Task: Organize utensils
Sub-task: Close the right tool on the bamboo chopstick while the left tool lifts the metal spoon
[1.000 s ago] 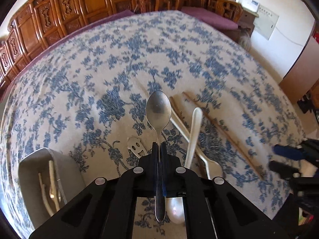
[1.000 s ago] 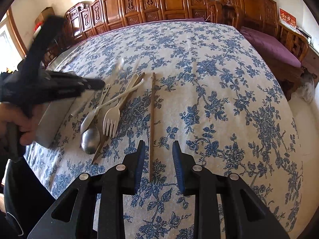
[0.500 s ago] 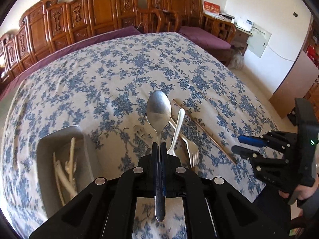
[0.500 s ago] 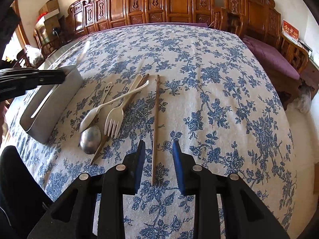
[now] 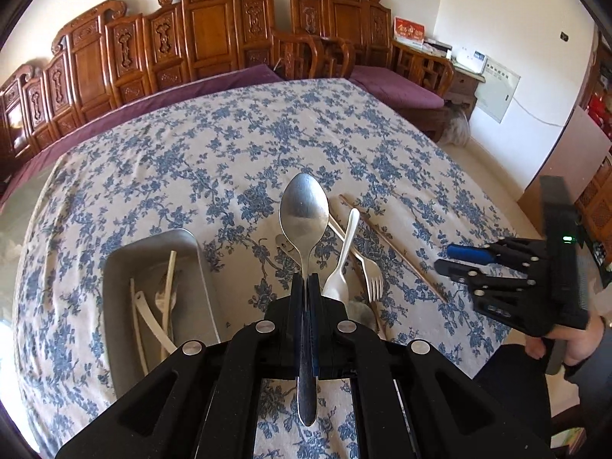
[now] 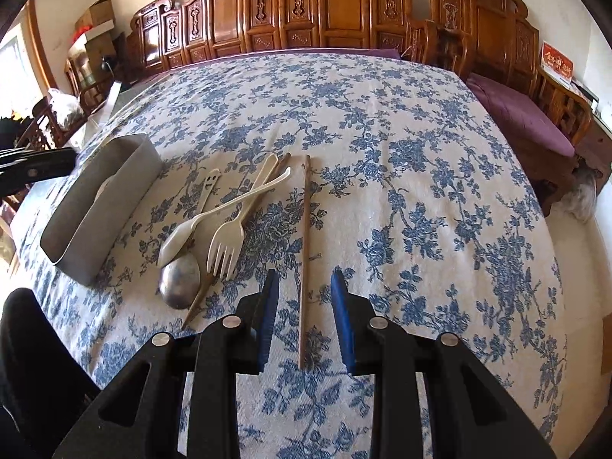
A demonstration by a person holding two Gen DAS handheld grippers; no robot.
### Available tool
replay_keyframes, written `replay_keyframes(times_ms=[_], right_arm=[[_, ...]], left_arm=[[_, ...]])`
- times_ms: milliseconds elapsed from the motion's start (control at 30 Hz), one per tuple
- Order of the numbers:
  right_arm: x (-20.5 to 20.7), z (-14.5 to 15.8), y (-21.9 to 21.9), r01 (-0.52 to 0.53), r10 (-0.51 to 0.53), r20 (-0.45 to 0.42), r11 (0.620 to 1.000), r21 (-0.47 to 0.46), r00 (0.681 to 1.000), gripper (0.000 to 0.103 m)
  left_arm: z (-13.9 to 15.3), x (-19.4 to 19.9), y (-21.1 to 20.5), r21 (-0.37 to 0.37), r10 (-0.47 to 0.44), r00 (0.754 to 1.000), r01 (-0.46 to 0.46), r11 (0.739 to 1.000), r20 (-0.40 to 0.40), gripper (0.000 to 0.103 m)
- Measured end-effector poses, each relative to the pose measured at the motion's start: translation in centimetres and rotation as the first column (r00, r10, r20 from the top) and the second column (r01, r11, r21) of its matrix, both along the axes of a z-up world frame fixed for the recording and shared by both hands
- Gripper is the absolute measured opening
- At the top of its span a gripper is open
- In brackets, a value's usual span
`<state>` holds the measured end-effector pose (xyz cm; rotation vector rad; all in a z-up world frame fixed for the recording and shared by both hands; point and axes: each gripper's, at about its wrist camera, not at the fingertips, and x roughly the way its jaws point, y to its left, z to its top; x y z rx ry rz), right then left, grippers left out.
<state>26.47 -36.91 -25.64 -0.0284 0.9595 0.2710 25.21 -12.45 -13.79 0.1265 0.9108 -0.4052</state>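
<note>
My left gripper [image 5: 305,280] is shut on the handle of a metal spoon [image 5: 304,210], held in the air with its bowl pointing away. Below and to its left sits the grey metal tray [image 5: 150,240], which holds several pale utensils. My right gripper [image 6: 302,287] stands open above the near end of a wooden chopstick [image 6: 306,229] that lies on the cloth, and its pads do not touch it. A cream fork [image 6: 225,243], a cream spoon [image 6: 179,235], a second metal spoon [image 6: 179,281] and another chopstick [image 6: 199,300] lie crossed in a pile to its left.
A blue-flowered cloth [image 6: 401,176] covers the table. The tray [image 6: 103,195] stands near the table's left front corner. Carved wooden chairs [image 6: 344,7] and a purple-cushioned bench [image 6: 520,114] line the far and right sides. A hand [image 5: 573,340] holds the right gripper.
The left gripper has risen and drawn back with the spoon, so the tray now shows more fully beneath it. The right gripper has stayed over the chopstick.
</note>
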Motion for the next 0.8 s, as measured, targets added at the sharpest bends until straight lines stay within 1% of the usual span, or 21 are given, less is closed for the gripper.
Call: replay_keyframes(times_ms=[133,167,233,267,367,433,500,700,800], right_arm=[[1.4,-1.6,0.9,0.001,-0.002,-0.039,1.000,-0.028,0.999,0.030],[1.9,-2.3,1.2,-0.005,0.003,-0.065,0.999,-0.033,0.998,0.030],[2.7,-3.2,1.6,-0.012,0.007,-0.102,0.999,-0.052,0.995,0.022],[2.9,-3.4,1.9,-0.016,0.010,-0.092,0.997,-0.071,0.996,0.021],[3.6,-3.5,2.6,-0.023,0.014,-0.093,0.995,-0.096,0.996,0.021],[4.0,-3.5,3.0,-0.028,0.016,-0.094,0.992,-0.127,0.995,0.017],[4.1,-3.5,3.0,-0.029,0.015,-0.102,0.990,-0.137,0.995,0.006],[3.3,-3.3,2.3,-0.017,0.001,-0.117,0.990,-0.139,0.993,0.006],[2.6,-2.7,1.4,0.014,-0.029,-0.103,0.990,-0.143,0.994,0.006]], left_arm=[[1.0,-0.8,0.9,-0.025,0.011,1.000,-0.011,1.000,0.010,0.002],[1.3,-1.1,1.2,-0.027,0.015,1.000,-0.014,1.000,0.016,0.002],[1.9,-1.5,1.7,-0.031,0.020,1.000,-0.019,0.999,0.024,0.002],[2.2,-1.7,2.0,-0.034,0.024,0.999,-0.023,0.999,0.029,0.002],[3.0,-2.3,3.3,-0.048,0.037,0.999,-0.035,0.998,0.039,0.002],[3.3,-2.5,4.0,-0.047,0.046,0.998,-0.044,0.998,0.043,0.002],[3.4,-2.7,4.5,-0.044,0.055,0.997,-0.053,0.998,0.047,0.002],[3.2,-2.8,6.8,-0.030,0.087,0.995,-0.086,0.996,0.050,0.002],[3.0,-2.6,8.0,-0.027,0.106,0.993,-0.105,0.994,0.045,0.002]])
